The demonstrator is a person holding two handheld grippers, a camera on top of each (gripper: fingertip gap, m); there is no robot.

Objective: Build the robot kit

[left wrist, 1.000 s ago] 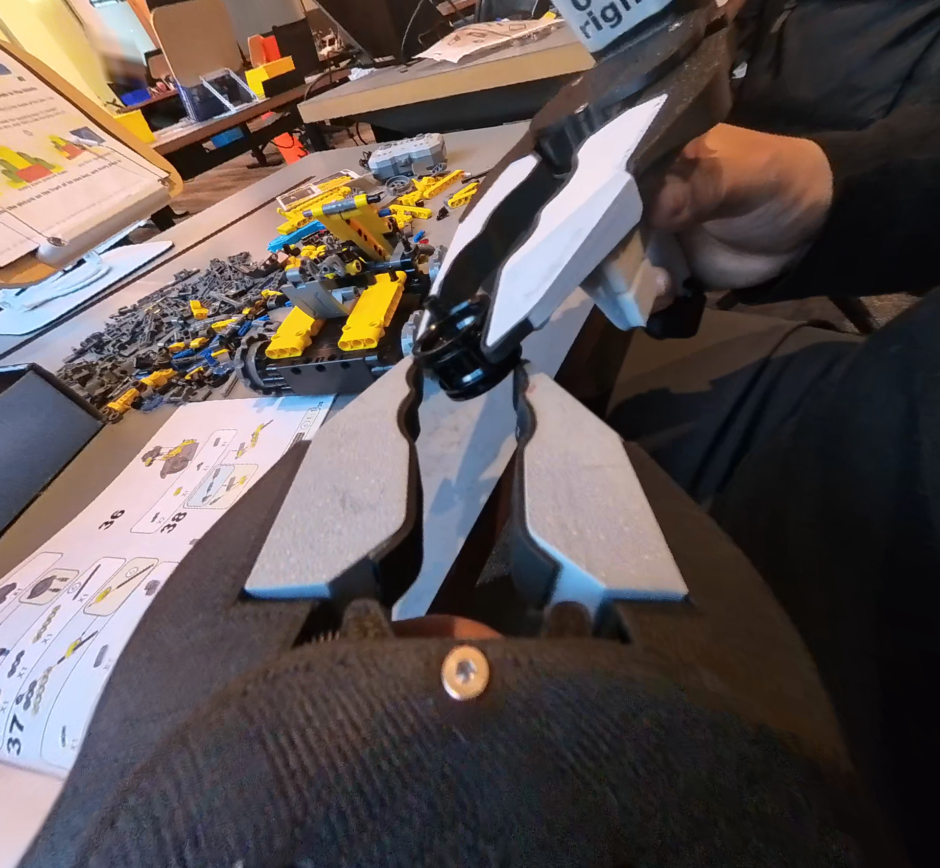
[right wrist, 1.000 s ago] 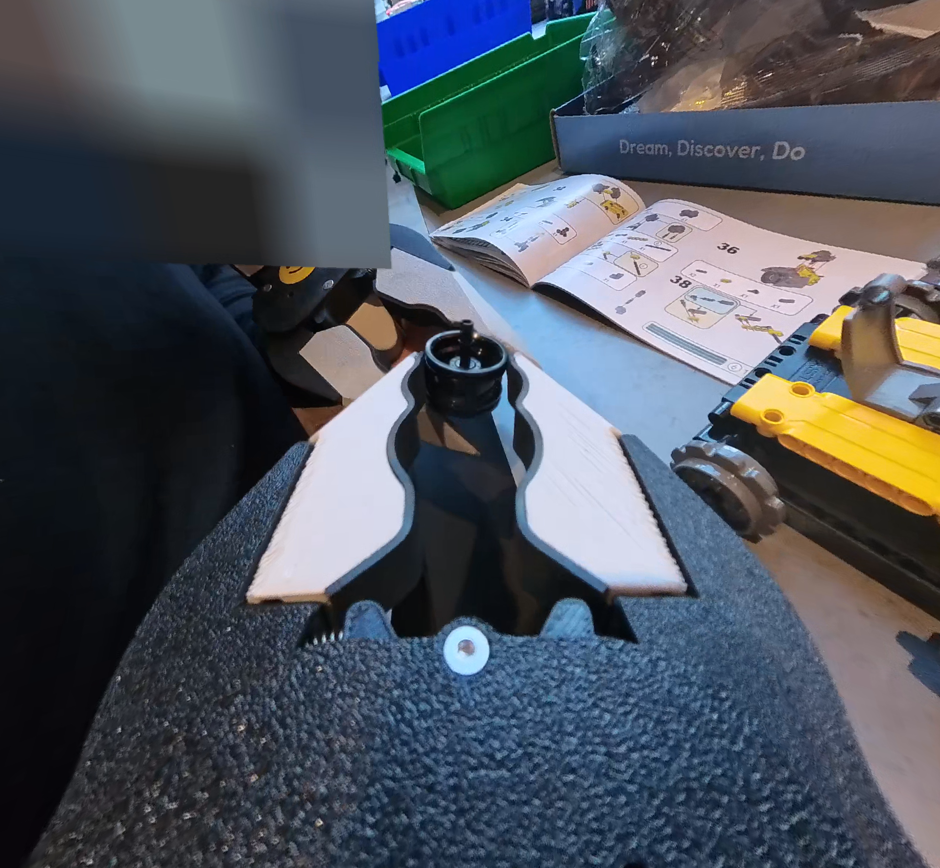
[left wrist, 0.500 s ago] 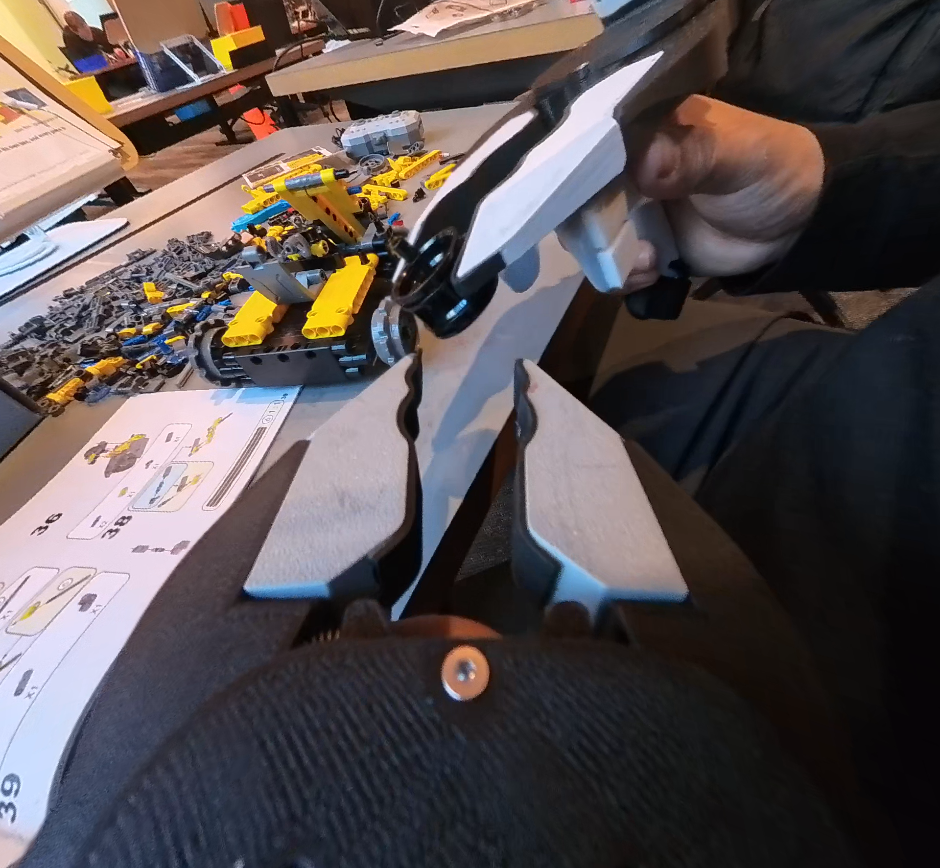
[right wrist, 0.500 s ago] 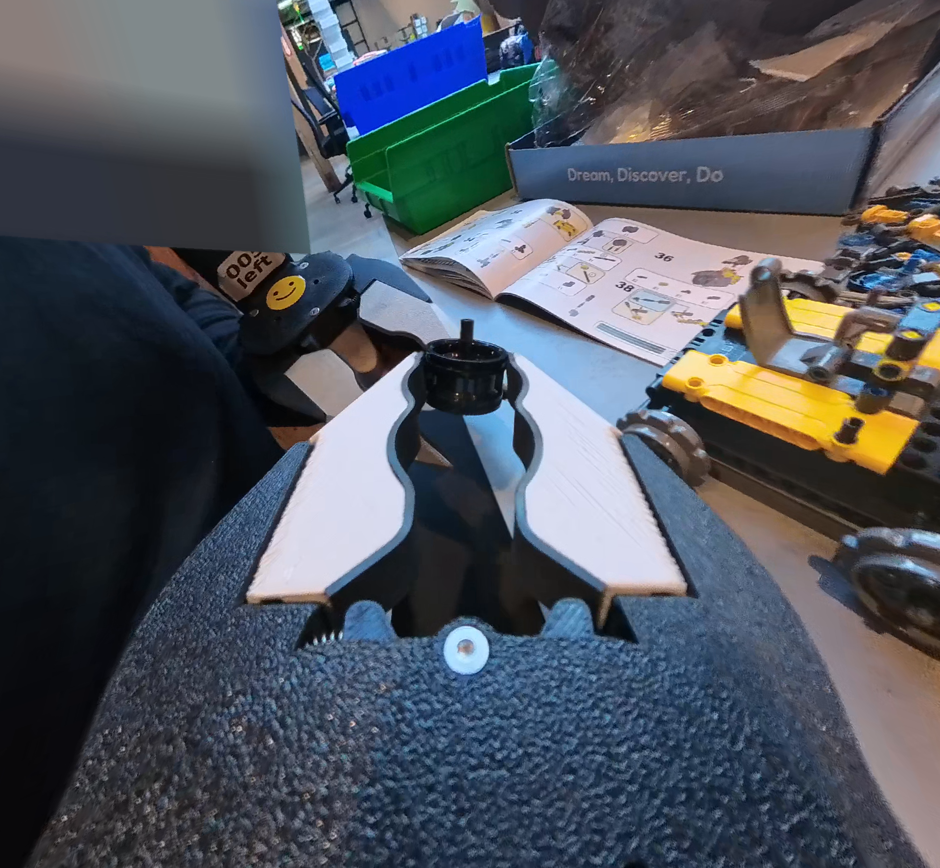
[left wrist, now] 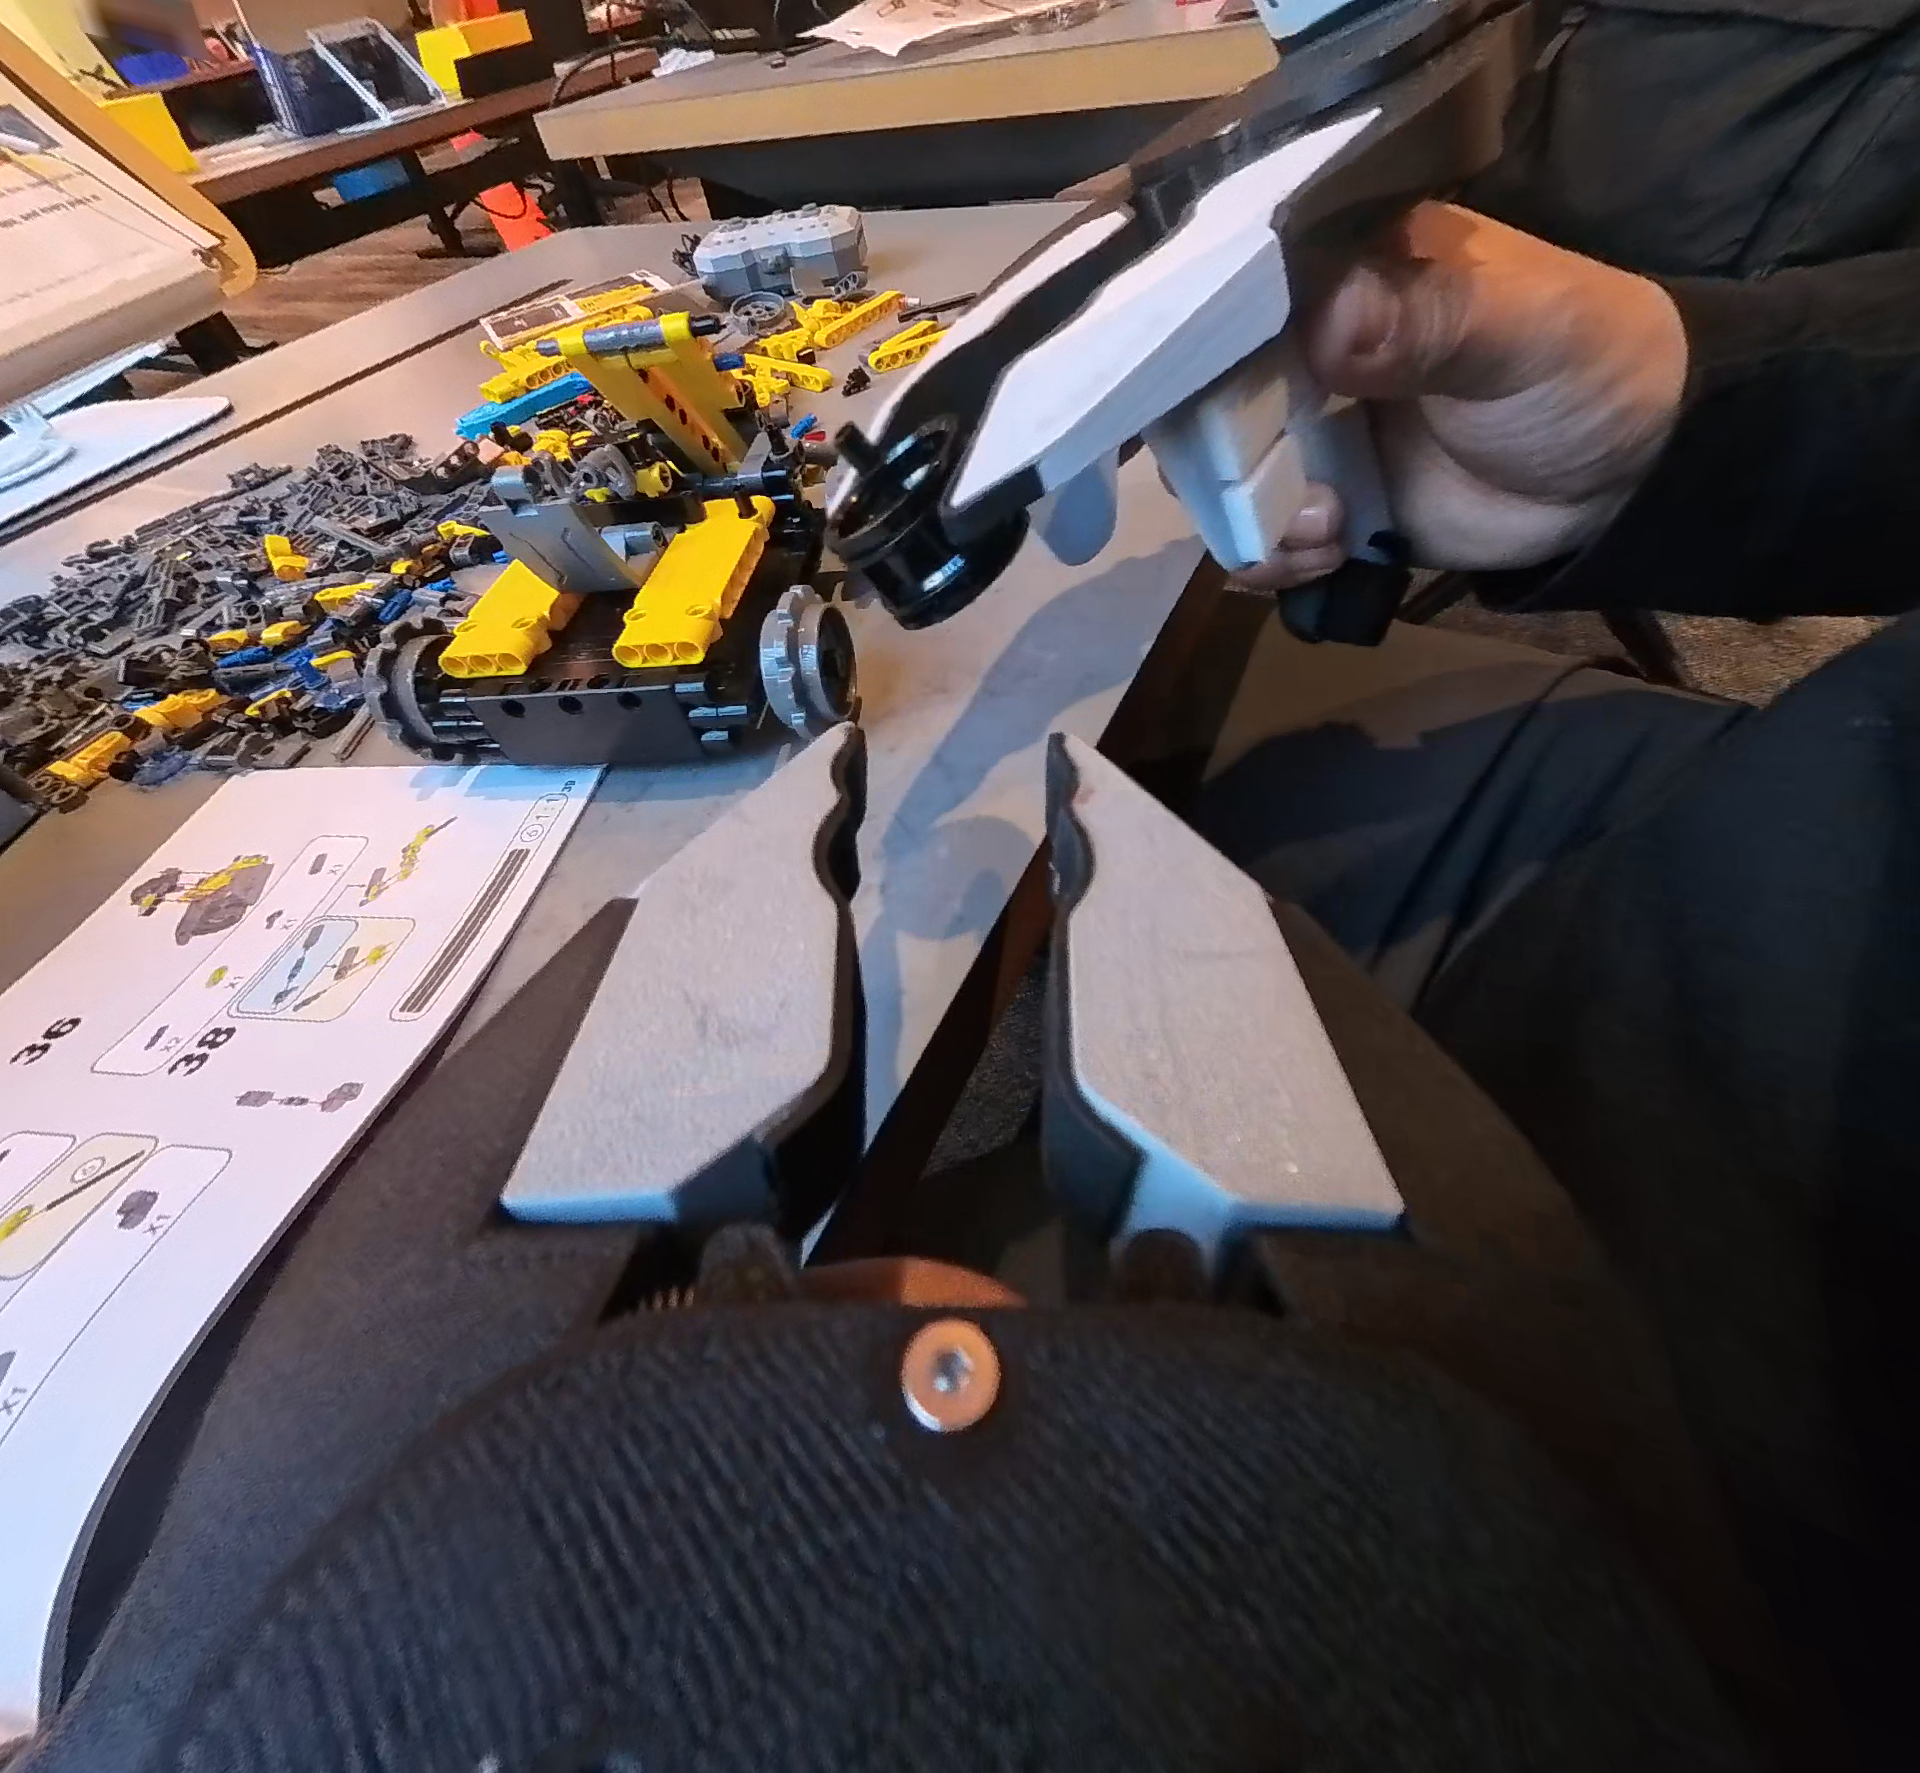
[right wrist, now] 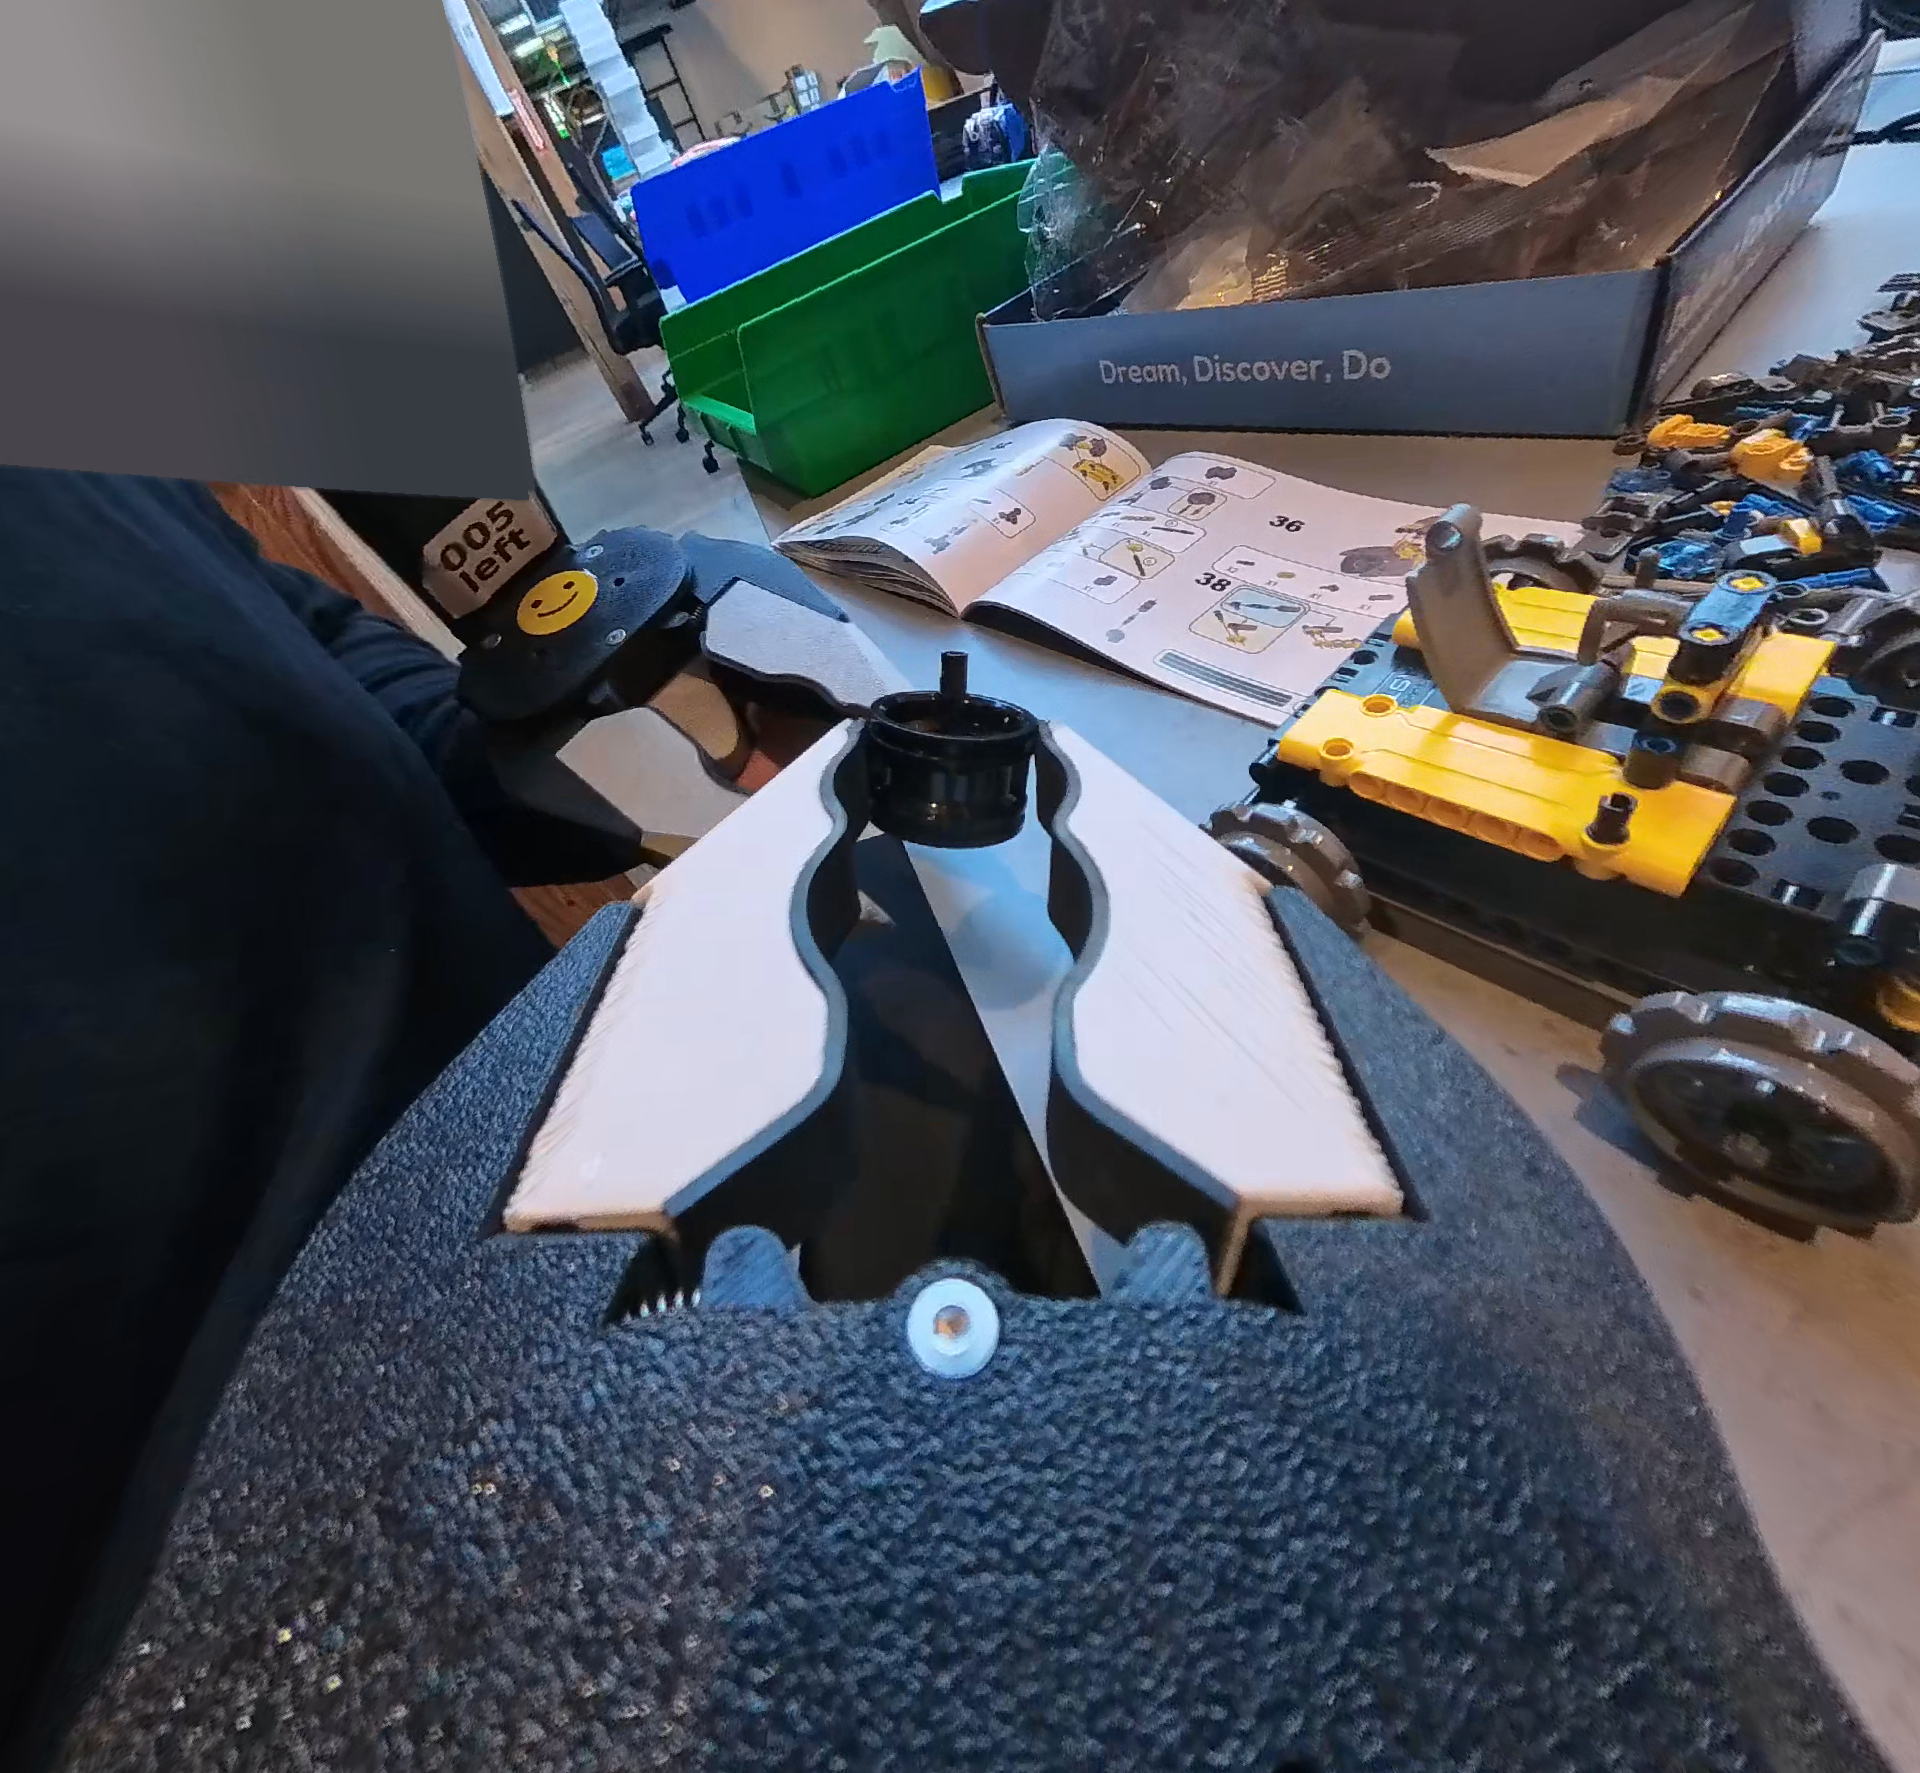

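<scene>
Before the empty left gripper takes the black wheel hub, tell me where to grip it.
Grip the black wheel hub by its round rim, probably from the far end, where the axle pin sticks out. The right gripper already clamps its sides; the left gripper is open.

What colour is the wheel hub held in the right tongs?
Black: the wheel hub, with a small axle pin, shows best in the right wrist view.
</scene>
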